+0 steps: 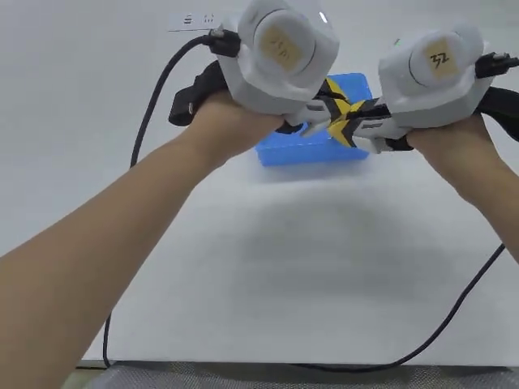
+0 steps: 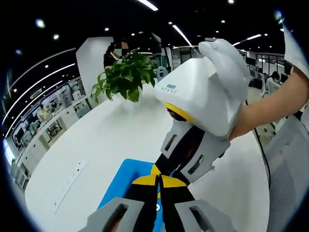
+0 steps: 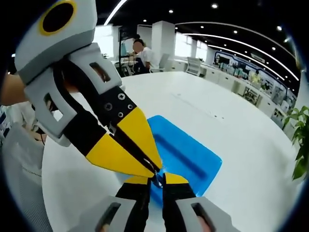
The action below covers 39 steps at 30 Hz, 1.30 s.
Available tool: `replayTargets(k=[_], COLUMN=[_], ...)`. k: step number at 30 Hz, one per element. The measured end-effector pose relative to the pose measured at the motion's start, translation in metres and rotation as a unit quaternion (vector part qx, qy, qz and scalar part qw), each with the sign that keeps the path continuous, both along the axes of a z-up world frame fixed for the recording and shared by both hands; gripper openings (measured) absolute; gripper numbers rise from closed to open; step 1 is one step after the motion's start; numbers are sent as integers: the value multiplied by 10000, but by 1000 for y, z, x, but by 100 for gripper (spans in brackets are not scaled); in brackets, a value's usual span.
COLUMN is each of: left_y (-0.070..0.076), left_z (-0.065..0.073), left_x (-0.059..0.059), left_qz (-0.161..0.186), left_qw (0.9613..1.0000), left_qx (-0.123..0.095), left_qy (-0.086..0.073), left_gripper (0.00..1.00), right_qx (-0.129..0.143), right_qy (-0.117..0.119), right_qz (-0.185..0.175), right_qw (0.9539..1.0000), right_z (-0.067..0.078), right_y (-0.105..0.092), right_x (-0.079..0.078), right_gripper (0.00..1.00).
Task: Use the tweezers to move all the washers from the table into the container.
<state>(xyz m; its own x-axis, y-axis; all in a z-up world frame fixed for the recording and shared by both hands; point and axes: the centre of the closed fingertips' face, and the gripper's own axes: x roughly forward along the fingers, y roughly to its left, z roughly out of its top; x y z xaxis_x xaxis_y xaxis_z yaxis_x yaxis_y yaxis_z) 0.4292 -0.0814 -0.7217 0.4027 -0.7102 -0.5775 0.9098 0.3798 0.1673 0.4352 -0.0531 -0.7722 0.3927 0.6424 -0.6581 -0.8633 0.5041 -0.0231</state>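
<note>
Both grippers meet tip to tip above the blue container [image 1: 312, 151], a shallow tray on the white table. In the head view my left gripper [image 1: 324, 109] comes in from the left and my right gripper [image 1: 347, 121] from the right. The right gripper view has the left gripper's [image 3: 157, 170] yellow jaws pressed together on a thin dark strip, seemingly the tweezers [image 3: 157, 180]. Its small metal end sits in the narrow gap of my right gripper [image 3: 157, 181]. My left gripper [image 2: 159, 182] points down at the container [image 2: 123, 179], with the right gripper's body just above it. The tray's inside [image 3: 190, 154] is partly hidden.
A black cable [image 1: 154, 101] runs off the left gripper and another [image 1: 454, 316] loops toward the table's front edge [image 1: 284, 369]. A potted plant [image 2: 128, 77] stands at the far side of the round table. A flat strip [image 2: 70, 186] lies left of the container.
</note>
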Motion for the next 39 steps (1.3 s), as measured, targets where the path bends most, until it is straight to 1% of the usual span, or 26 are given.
replayTargets(k=[2,4,6,7,8,9,11,13,14,15,17,18,19,21,22,23,24,26,27,28,30,31,32,33,36,39], left_y=[0,2,3,4,5,6,6,9,9,9,8,7,6,4,3,3,2,-1,-2,-2,-2,-2,-1,0,4,11], left_z=[0,6,15,23,28,34,46,54,59,62,65,66,65,59,54,51,49,43,37,32,18,10,5,-2,-16,-30], left_x=[-1,-7,-11,-15,-17,-20,-29,-38,-44,-48,-60,-67,-72,-83,-91,-95,-99,-108,-114,-117,-127,-131,-134,-139,-146,-149], left_qz=[-12,-23,-13,-13,-15,-23,-46,-64,-74,-85,-173,-225,-251,-357,-508,-562,-632,-766,-854,-891,-952,-952,-947,-958,-972,-1002], left_qw=[10000,10000,9999,9998,9997,9995,9990,9987,9985,9984,9982,9981,9981,9981,9979,9978,9976,9969,9963,9960,9954,9953,9952,9948,9939,9924], left_qx=[35,16,-38,-72,-90,-106,-166,-217,-254,-277,-290,-320,-341,-349,-265,-219,-191,-140,-50,1,75,106,121,151,264,462], left_qy=[-9,-24,-101,-163,-213,-308,-402,-456,-476,-479,-499,-477,-455,-358,-297,-268,-227,-130,-107,-69,114,167,206,302,440,552], left_gripper=[0,0,0,0,0,0,0,0,0,0,0,0,0,0,0,0,0,0,0,0,0,0,0,0,0,0], right_qx=[2,4,97,180,250,344,523,628,663,664,578,491,412,216,27,-107,-209,-338,-363,-374,-363,-373,-387,-382,-345,-350], right_qy=[2,-42,-198,-260,-321,-395,-450,-467,-498,-541,-632,-697,-751,-793,-796,-831,-890,-844,-808,-697,-294,-275,-245,-127,-14,103], right_qz=[-6,16,-24,-63,-121,-130,-108,-103,-61,-47,15,57,90,88,118,147,161,238,233,214,159,133,116,111,59,8], right_qw=[10000,10000,9998,9995,9991,9985,9976,9969,9965,9963,9963,9963,9963,9966,9968,9964,9957,9956,9958,9966,9988,9988,9989,9991,9994,9993], right_z=[0,4,15,23,29,38,51,59,64,66,70,70,70,66,61,58,55,45,41,33,18,14,10,3,-9,-17], right_y=[0,1,0,0,0,-1,-1,-1,-2,-2,-3,-5,-6,-10,-14,-16,-17,-18,-19,-20,-22,-22,-23,-22,-21,-19], right_x=[-1,-5,-7,-8,-8,-10,-18,-25,-32,-37,-49,-56,-60,-69,-76,-81,-84,-98,-101,-106,-119,-121,-123,-130,-138,-143], right_gripper=[6,6,7,8,8,9,11,12,11,11,11,11,11,11,11,11,11,10,10,10,10,10,10,10,11,11])
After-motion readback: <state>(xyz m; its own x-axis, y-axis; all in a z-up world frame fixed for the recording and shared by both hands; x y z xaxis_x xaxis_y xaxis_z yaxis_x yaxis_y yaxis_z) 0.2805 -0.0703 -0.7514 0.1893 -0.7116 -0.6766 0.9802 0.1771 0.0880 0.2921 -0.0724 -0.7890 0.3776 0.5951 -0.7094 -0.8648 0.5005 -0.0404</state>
